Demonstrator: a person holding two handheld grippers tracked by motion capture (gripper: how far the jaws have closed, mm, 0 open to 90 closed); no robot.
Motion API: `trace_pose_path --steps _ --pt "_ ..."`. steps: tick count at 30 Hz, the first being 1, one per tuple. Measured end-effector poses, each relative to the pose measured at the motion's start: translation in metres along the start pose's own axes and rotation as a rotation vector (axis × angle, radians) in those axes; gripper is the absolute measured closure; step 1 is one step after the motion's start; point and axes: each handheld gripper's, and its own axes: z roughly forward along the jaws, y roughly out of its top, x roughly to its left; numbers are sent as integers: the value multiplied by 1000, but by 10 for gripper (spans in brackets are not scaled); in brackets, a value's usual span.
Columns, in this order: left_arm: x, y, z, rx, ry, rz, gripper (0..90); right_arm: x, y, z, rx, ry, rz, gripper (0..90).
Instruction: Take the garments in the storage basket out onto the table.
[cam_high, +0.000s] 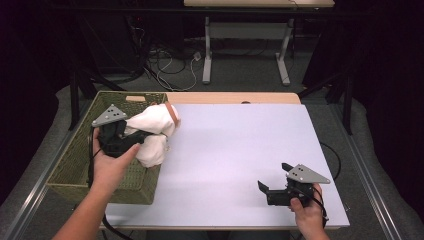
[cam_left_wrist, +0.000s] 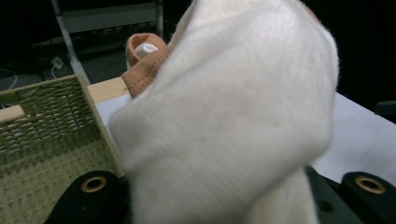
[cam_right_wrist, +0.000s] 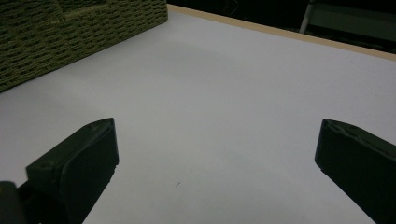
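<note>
A cream-white cloth (cam_high: 156, 126) with an orange-brown hem (cam_left_wrist: 144, 70) hangs bunched over the right rim of an olive woven basket (cam_high: 102, 192). My left gripper (cam_high: 142, 136) is shut on the cloth, and its fingertips are buried in the folds. In the left gripper view the cloth (cam_left_wrist: 233, 116) covers the space between the two black jaws, with the basket's inside (cam_left_wrist: 46, 121) at the left. My right gripper (cam_high: 274, 176) rests low over the white table top (cam_high: 235, 145) near the front right corner. It is open (cam_right_wrist: 215, 135) with nothing between its jaws.
The basket stands at the table's left edge, and its wall (cam_right_wrist: 70, 32) shows far off in the right gripper view. A wooden strip (cam_high: 230, 97) runs along the table's back edge. Beyond it are a white desk frame (cam_high: 207, 60) and floor cables (cam_high: 170, 65).
</note>
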Motion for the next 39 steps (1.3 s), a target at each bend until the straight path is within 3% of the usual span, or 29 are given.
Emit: trace_pose_path --steps 20,39 --pt "-34 1 24 27 -74 54 776 0 0 -1 2 1 -3 0" --pt "-56 -13 49 31 -147 57 775 1 0 -1 -1 4 0 0"
